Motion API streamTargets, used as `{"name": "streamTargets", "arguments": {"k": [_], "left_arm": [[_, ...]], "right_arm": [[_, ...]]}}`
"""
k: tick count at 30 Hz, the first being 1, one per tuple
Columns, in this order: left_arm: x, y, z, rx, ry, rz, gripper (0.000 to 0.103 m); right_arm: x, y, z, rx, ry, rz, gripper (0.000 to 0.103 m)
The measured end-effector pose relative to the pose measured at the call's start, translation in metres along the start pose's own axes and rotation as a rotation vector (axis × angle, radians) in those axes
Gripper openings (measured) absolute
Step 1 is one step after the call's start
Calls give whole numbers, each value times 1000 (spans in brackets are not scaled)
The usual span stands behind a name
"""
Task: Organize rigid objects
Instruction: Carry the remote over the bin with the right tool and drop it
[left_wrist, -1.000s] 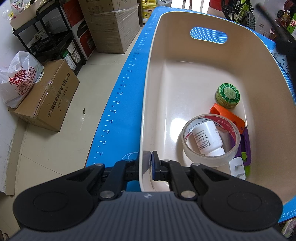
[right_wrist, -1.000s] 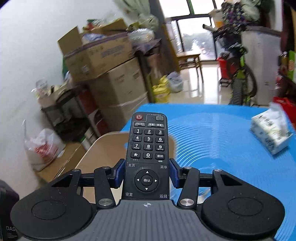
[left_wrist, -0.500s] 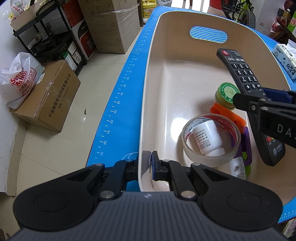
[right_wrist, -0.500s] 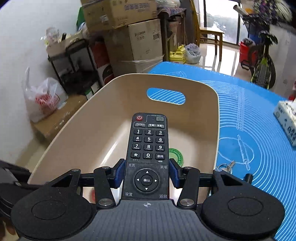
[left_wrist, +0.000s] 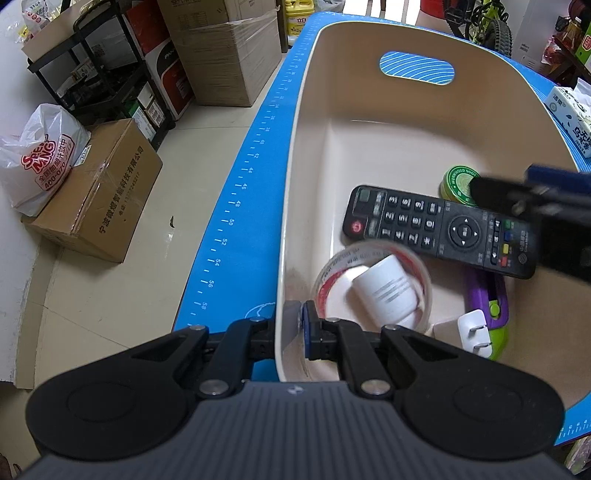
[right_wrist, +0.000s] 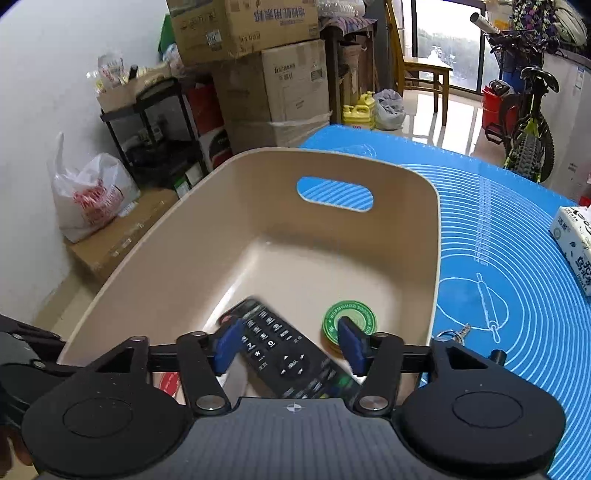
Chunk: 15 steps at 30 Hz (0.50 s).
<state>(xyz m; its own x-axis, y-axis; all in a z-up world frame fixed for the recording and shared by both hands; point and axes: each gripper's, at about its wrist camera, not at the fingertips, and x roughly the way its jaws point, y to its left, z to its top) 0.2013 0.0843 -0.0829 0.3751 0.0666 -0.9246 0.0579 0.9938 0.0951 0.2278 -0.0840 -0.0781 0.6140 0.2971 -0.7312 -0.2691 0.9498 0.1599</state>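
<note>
A beige basin (left_wrist: 306, 122) stands on the blue mat. My left gripper (left_wrist: 291, 328) is shut on the basin's near rim. A black remote (left_wrist: 439, 230) lies in the basin across a tape roll (left_wrist: 373, 284) with a white bottle (left_wrist: 388, 291) inside it. A green tin (left_wrist: 456, 186), a purple and green tool (left_wrist: 491, 310) and a white plug (left_wrist: 474, 332) are also inside. My right gripper (right_wrist: 290, 345) is open above the remote (right_wrist: 280, 354), which lies free beneath it, beside the green tin (right_wrist: 351, 321).
A tissue pack (right_wrist: 574, 240) and keys (right_wrist: 456, 332) lie on the blue mat (right_wrist: 498, 258) right of the basin. Cardboard boxes (left_wrist: 99, 192), a white bag (left_wrist: 40, 155) and a black shelf (left_wrist: 107, 74) stand on the floor at left.
My right gripper came over the basin, opened and let go of the remote, which fell onto the tape roll. The tape roll and bottle shifted. My left gripper kept its hold on the rim.
</note>
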Motion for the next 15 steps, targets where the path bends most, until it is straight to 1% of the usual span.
{"name": "streamTargets", "arguments": {"k": [1,3,4,6,7,9,11,13,15], "left_arm": [[0,0,0,0,1,1,10],[0,0,0,0,1,-1,10],[1,0,1,0,0,-2,10],[0,0,0,0,0,-2,10],[0,0,0,0,0,-1,10],[0,0,0,-1,0,-2,10],[0,0,0,-1,1,-2,10],[0,0,0,0,0,-2,10],[1,0,0,0,0,-1,10]], "right_arm": [[-5,-2,2,2,-20,4,74],[-19,-7,6,-6,-64,2,83],[-26,-9,7,-15,-88,-5,85],[-42,-16,12,-40,-140,-35,97],[-49,-20,14,-47,-163,-53,99],[-61,-32,18,-55,-203,-88,101],[-67,-46,20,-44,-212,-119,101],[-67,-62,20,-14,-195,-150,101],[-60,-83,16,60,-151,-166,101]]}}
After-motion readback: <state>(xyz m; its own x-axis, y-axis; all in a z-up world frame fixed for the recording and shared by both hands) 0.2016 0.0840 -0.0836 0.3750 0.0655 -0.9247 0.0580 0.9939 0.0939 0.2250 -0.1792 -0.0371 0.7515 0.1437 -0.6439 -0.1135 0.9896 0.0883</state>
